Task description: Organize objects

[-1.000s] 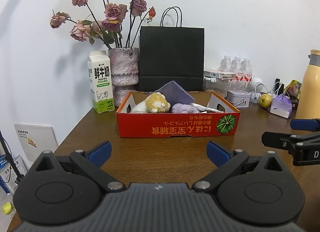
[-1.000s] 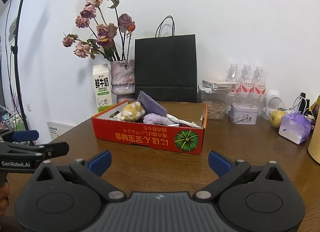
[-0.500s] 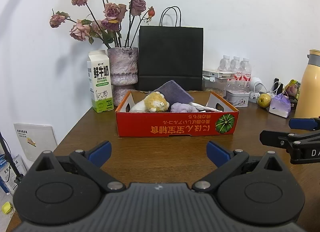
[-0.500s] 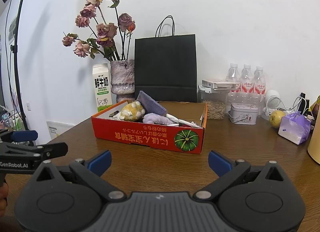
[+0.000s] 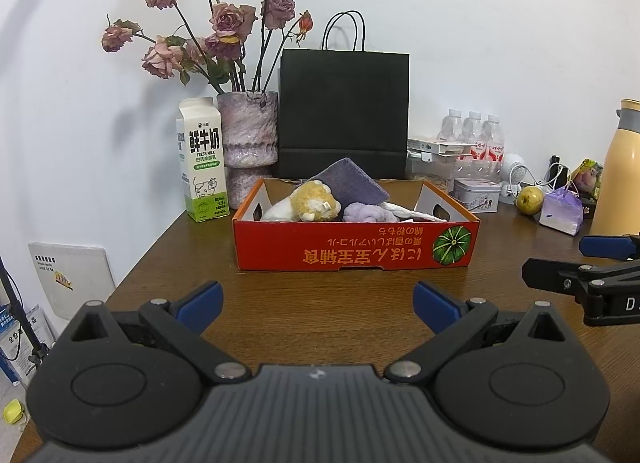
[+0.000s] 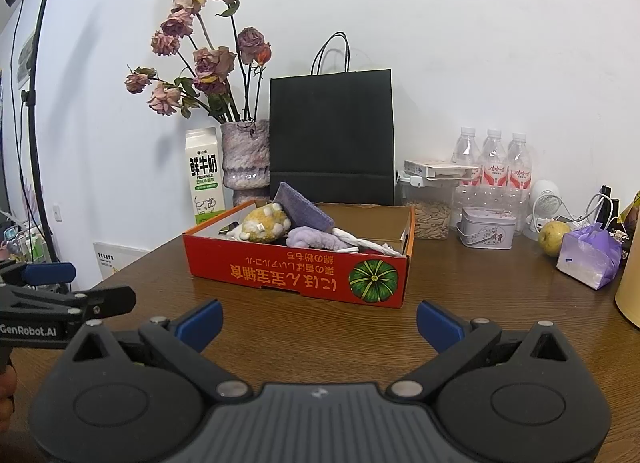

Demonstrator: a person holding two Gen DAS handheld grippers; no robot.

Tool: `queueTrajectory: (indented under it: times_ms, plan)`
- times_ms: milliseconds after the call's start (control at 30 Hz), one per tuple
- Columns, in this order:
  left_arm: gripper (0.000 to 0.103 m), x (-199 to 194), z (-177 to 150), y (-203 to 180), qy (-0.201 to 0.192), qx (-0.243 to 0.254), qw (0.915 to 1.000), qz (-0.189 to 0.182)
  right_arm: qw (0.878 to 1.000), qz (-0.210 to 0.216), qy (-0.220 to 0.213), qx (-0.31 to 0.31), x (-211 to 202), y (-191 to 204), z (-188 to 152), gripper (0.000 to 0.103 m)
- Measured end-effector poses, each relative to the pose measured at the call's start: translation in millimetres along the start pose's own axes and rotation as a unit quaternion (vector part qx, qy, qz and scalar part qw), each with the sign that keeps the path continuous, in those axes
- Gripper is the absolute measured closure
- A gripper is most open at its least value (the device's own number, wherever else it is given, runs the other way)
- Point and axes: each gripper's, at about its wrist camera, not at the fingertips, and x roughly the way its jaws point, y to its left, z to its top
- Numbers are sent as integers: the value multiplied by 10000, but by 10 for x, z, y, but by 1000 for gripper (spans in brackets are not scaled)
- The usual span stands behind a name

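- Left gripper [image 5: 316,303]: lower centre of the left view, jaws spread wide, nothing between the blue pads, held above the table [image 5: 320,287].
- Right gripper [image 6: 318,321]: lower centre of the right view, jaws equally wide, nothing held.
- Each gripper shows in the other's view: right one at the right edge of the left view, left one at the left edge of the right view. Both sit short of the box, no contact.
- Box [image 5: 356,249]: red cardboard tray, mid-frame in both views, sitting on the table, print upside down, pumpkin picture at its lower right.
- Box contents, piled in its left half: plush toy [image 5: 314,205], purple cloth [image 5: 352,183] leaning up behind it, lilac fuzzy item [image 5: 368,212] just right of the toy, white cloth [image 5: 404,211] trailing right.
- Behind the box: milk carton [image 5: 204,159] at left, vase [image 5: 247,135] of dried roses, black bag [image 5: 344,115].
- Right side of the frame: bottles [image 5: 474,139], tin [image 5: 478,195], pear [image 5: 529,200], tissue pack [image 5: 562,211], flask [image 5: 620,171] at the edge.
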Motion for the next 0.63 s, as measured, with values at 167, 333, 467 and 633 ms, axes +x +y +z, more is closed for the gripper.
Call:
queueTrajectory:
  times_ms: [167,333,467,633]
  plan:
    - [0,2,0,1,0,-2,10000,3,10000,1,2,-4,1,-2,-2,0]
    - [0,8,-4,9,17,-10,10000,8,10000,0,2,-5,1,-4,-5,0]
    - [0,21,-20,23,50,-39,10000,11,10000,-1,4,-9,0,-7,0,0]
    - [0,14,-22,34,23,-82,10000,-30,10000,-4,6,-12,1,-5,-1,0]
